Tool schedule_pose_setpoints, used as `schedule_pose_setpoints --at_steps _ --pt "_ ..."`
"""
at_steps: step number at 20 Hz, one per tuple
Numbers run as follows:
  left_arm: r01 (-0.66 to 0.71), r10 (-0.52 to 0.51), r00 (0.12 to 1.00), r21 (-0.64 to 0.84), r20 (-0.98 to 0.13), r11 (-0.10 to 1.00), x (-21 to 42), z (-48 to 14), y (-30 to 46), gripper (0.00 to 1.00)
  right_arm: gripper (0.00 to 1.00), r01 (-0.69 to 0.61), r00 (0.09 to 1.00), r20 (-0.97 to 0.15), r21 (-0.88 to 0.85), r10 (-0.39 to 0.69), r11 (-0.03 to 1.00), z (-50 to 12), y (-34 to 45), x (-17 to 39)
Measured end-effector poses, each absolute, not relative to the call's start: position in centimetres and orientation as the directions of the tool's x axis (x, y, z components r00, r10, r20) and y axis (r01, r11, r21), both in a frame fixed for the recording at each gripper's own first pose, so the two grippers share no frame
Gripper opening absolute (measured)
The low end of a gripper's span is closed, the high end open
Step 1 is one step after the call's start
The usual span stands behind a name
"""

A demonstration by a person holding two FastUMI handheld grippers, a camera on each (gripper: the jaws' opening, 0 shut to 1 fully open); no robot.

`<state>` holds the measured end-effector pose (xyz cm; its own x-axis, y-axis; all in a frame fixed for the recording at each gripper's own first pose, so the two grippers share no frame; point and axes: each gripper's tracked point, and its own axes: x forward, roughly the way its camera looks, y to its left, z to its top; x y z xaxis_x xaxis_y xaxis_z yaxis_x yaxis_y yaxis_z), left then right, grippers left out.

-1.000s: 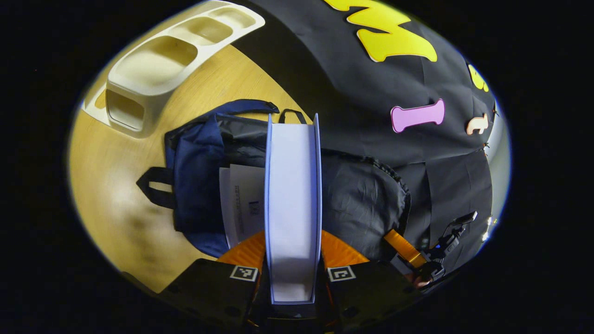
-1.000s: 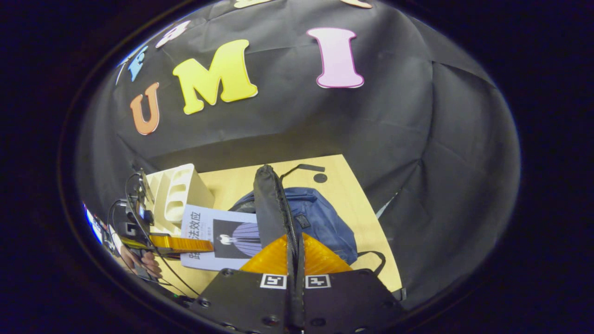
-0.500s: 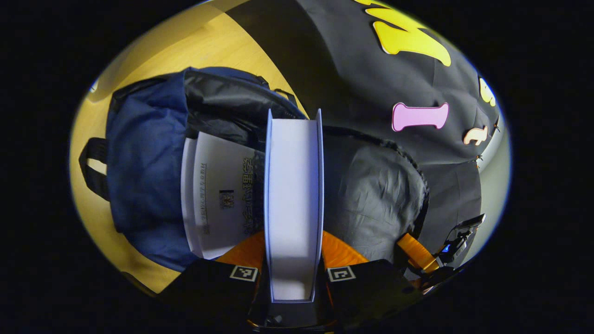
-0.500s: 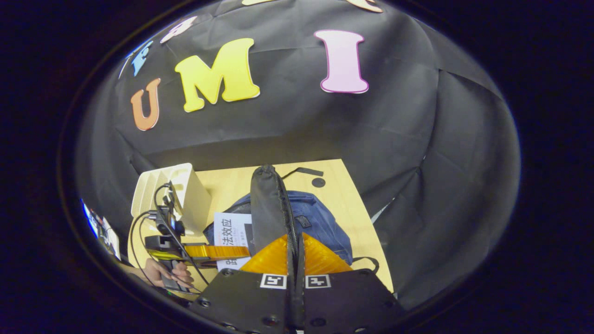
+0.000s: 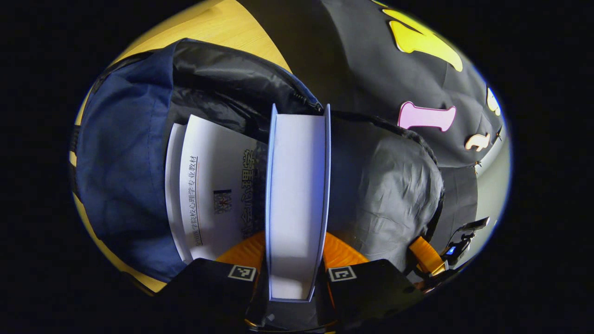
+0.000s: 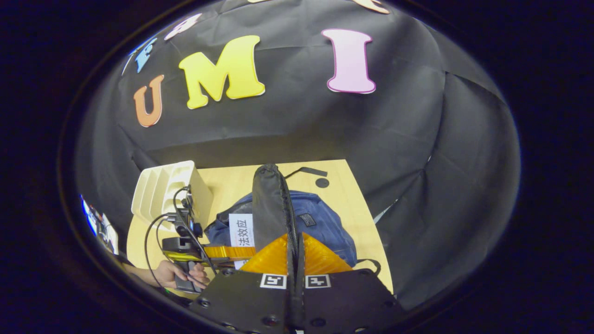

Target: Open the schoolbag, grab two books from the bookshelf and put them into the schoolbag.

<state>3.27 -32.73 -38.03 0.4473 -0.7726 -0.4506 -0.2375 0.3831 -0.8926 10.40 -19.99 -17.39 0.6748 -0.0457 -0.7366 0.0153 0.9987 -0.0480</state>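
The navy schoolbag (image 5: 125, 153) lies open on the table, its black lining showing. A white book (image 5: 213, 185) rests inside the opening. My left gripper (image 5: 297, 243) is shut on a second book (image 5: 297, 185), seen edge-on with pale blue covers, its far end at the bag's mouth. In the right gripper view, my right gripper (image 6: 295, 241) is shut on the bag's black flap (image 6: 271, 204) and holds it upright above the schoolbag (image 6: 320, 227). The book (image 6: 241, 229) reaches into the bag, with the left gripper (image 6: 232, 252) and a hand (image 6: 178, 273) behind it. The lifted flap (image 5: 385, 185) stands right of the held book.
The white bookshelf (image 6: 164, 190) stands on the wooden table (image 6: 343, 195) to the left of the bag in the right gripper view. The black cloth wall closes in behind and to the right. A strap (image 6: 304, 170) lies beyond the bag.
My left gripper has carried the book closer to the bag's opening, and the bookshelf has slid from its view. The right gripper still holds the flap up, almost unmoved.
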Motion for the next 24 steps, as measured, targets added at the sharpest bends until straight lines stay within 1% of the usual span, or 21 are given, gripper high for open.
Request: schedule_pose_setpoints --at_steps 1,2,3,4,5,6,7,8,9,11,12,13,14,16,17,18,20,22,23,24 --pt "-0.242 -0.772 0.447 -0.891 -0.453 0.383 3.3 -38.1 -32.7 0.42 0.02 0.013 0.674 -0.738 -0.046 -0.043 0.999 -17.4 -19.9 10.5" --pt "-0.249 -0.766 0.45 -0.888 -0.459 0.385 3.3 -38.3 -32.6 0.43 0.0 0.011 0.673 -0.738 -0.044 -0.04 0.999 -17.6 -19.9 10.5" --pt "-0.256 -0.768 0.449 -0.889 -0.458 0.381 3.2 -38.2 -32.7 0.43 0.0 0.008 0.673 -0.739 -0.044 -0.038 0.999 -17.7 -19.9 10.5" --pt "-0.257 -0.767 0.446 -0.886 -0.462 0.385 3.2 -38.4 -32.6 0.54 0.0 0.007 0.672 -0.739 -0.044 -0.037 0.999 -17.8 -19.9 10.5" --pt "-0.274 -0.76 0.435 -0.875 -0.482 0.399 3.1 -38.8 -32.4 0.48 0.0 0.005 0.669 -0.743 -0.037 -0.031 0.999 -18.0 -19.7 10.5" --pt "-0.287 -0.759 0.429 -0.871 -0.49 0.4 3.0 -38.8 -32.3 0.52 0.0 0.004 0.666 -0.745 -0.033 -0.027 0.999 -18.2 -19.7 10.4" --pt "-0.302 -0.753 0.417 -0.859 -0.509 0.414 2.9 -39.4 -32.3 0.54 0.0 0.001 0.667 -0.745 -0.031 -0.024 1.0 -18.2 -19.6 10.5" --pt "-0.312 -0.748 0.397 -0.844 -0.533 0.436 2.6 -39.7 -32.2 0.44 0.0 -0.002 0.667 -0.745 -0.031 -0.022 1.0 -18.3 -19.6 10.5" --pt "-0.314 -0.741 0.392 -0.836 -0.546 0.449 2.7 -39.9 -32.0 0.61 0.0 -0.004 0.667 -0.745 -0.03 -0.02 1.0 -18.3 -19.6 10.5" --pt "-0.339 -0.715 0.36 -0.798 -0.599 0.498 2.3 -40.4 -31.4 0.66 0.0 -0.005 0.667 -0.745 -0.026 -0.016 1.0 -18.3 -19.6 10.5" --pt "-0.354 -0.702 0.336 -0.775 -0.628 0.524 2.0 -40.6 -31.2 0.71 0.0 -0.005 0.667 -0.745 -0.022 -0.013 1.0 -18.4 -19.6 10.5" --pt "-0.363 -0.697 0.323 -0.764 -0.64 0.533 1.8 -40.7 -31.0 0.74 0.02 -0.008 0.667 -0.745 -0.02 -0.01 1.0 -18.5 -19.5 10.5" --pt "-0.373 -0.69 0.31 -0.751 -0.654 0.545 1.4 -40.6 -30.7 0.89 0.0 -0.011 0.668 -0.744 -0.021 -0.008 1.0 -18.5 -19.5 10.5" --pt "-0.401 -0.64 0.287 -0.696 -0.713 0.596 0.8 -40.4 -29.4 0.66 0.0 -0.018 0.67 -0.742 -0.021 -0.004 1.0 -18.6 -19.4 10.5" --pt "-0.406 -0.619 0.277 -0.674 -0.735 0.618 0.4 -40.3 -28.7 0.91 0.02 -0.02 0.671 -0.742 -0.016 0.001 1.0 -18.6 -19.3 10.4" --pt "-0.408 -0.599 0.266 -0.652 -0.755 0.639 0.1 -40.1 -28.0 0.79 0.0 -0.021 0.671 -0.741 -0.011 0.006 1.0 -18.7 -19.1 10.4" --pt "-0.375 -0.548 0.255 -0.604 -0.796 0.703 -0.5 -39.0 -26.5 0.8 0.0 -0.025 0.676 -0.737 -0.002 0.016 1.0 -18.8 -18.8 10.3" --pt "-0.313 -0.495 0.285 -0.568 -0.821 0.761 -0.2 -37.8 -25.3 0.8 0.0 -0.028 0.681 -0.732 0.005 0.023 1.0 -18.8 -18.5 10.3" --pt "-0.257 -0.437 0.309 -0.517 -0.845 0.817 -0.1 -36.7 -24.0 0.8 0.0 -0.032 0.685 -0.728 0.011 0.03 0.999 -18.9 -18.1 10.2" --pt "-0.226 -0.399 0.327 -0.48 -0.857 0.848 -0.1 -35.8 -23.0 0.8 0.0 -0.035 0.687 -0.725 0.013 0.034 0.999 -18.9 -17.8 10.1"
